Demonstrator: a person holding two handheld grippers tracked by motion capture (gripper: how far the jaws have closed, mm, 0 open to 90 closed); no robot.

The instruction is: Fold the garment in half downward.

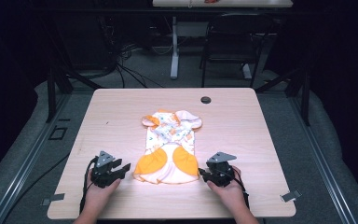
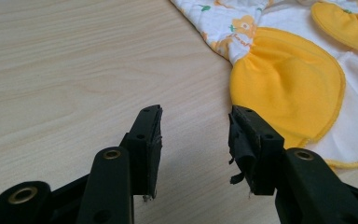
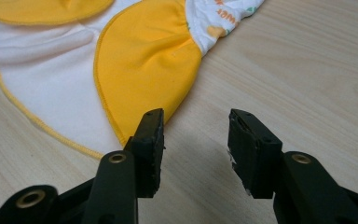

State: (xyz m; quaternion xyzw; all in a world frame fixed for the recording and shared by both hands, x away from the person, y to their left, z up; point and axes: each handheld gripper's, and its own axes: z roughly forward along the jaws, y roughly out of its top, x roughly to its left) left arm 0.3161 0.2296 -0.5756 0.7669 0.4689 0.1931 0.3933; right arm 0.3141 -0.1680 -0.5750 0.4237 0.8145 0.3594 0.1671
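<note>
A small baby garment [image 1: 169, 147] lies flat in the middle of the wooden table [image 1: 112, 112], white with orange print on top and two orange-yellow panels at its near end. My left gripper [image 1: 122, 169] rests just left of the garment's near corner, jaws open and empty. In the left gripper view the gripper [image 2: 195, 140] has the yellow panel [image 2: 286, 88] just to its right. My right gripper [image 1: 201, 174] sits just right of the near corner, also open. In the right gripper view the gripper [image 3: 196, 140] has the other yellow panel [image 3: 147, 60] at its left jaw.
A round cable hole [image 1: 206, 100] sits near the table's far edge. Metal clips [image 1: 291, 195] stick out at the near corners. Beyond the table stand a dark chair [image 1: 235, 42] and a white table leg [image 1: 174, 51] on grey floor.
</note>
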